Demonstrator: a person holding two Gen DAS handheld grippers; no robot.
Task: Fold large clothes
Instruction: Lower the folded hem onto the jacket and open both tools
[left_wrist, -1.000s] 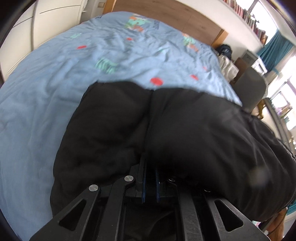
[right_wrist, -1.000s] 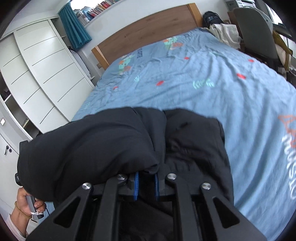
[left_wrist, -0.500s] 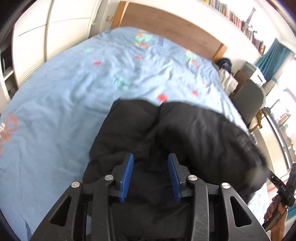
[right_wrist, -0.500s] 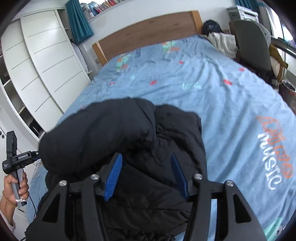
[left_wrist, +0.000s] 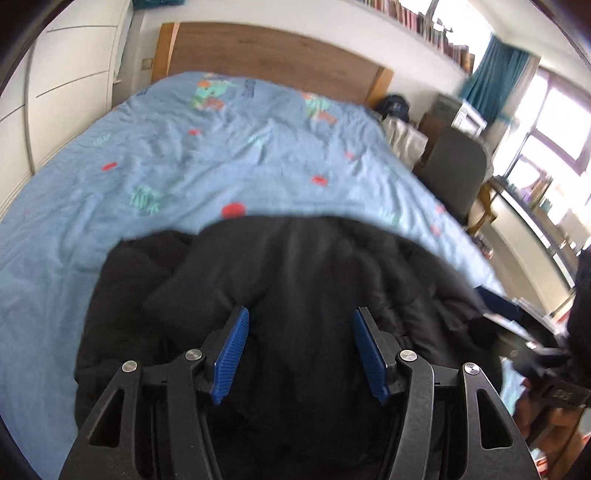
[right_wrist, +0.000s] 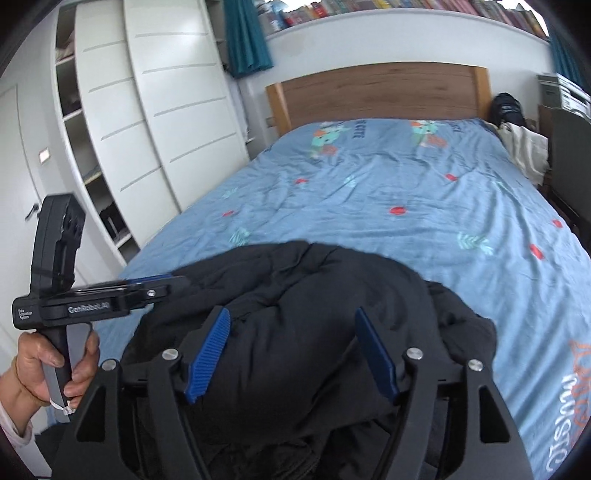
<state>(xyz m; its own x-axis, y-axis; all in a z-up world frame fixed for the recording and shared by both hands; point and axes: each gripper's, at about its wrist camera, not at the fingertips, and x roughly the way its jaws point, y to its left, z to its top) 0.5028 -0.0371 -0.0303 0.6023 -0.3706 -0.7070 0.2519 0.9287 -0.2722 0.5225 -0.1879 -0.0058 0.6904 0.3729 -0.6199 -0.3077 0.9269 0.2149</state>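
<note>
The black padded jacket (right_wrist: 314, 332) lies bunched at the foot edge of the bed (right_wrist: 424, 206), on the blue cover. Both the left gripper (left_wrist: 301, 350) and the right gripper (right_wrist: 291, 354) are opening their jaws above it, and nothing is pressed between the blue pads. I think the puffy filling can spring back and undo the fold, because no gripper holds it down.

1. A wide bed with a light-blue patterned cover (right_wrist: 424, 206) fills the room's middle, backed by a brown wooden headboard (right_wrist: 376, 92).
2. Tall white wardrobe doors (right_wrist: 162, 122) stand beside it.
3. Teal curtains (left_wrist: 491, 85) flank a bright window (left_wrist: 554, 122).
4. A long shelf of books (right_wrist: 406, 5) runs above the white wall.
5. A grey chair (left_wrist: 458, 173) stands near the window.
</note>
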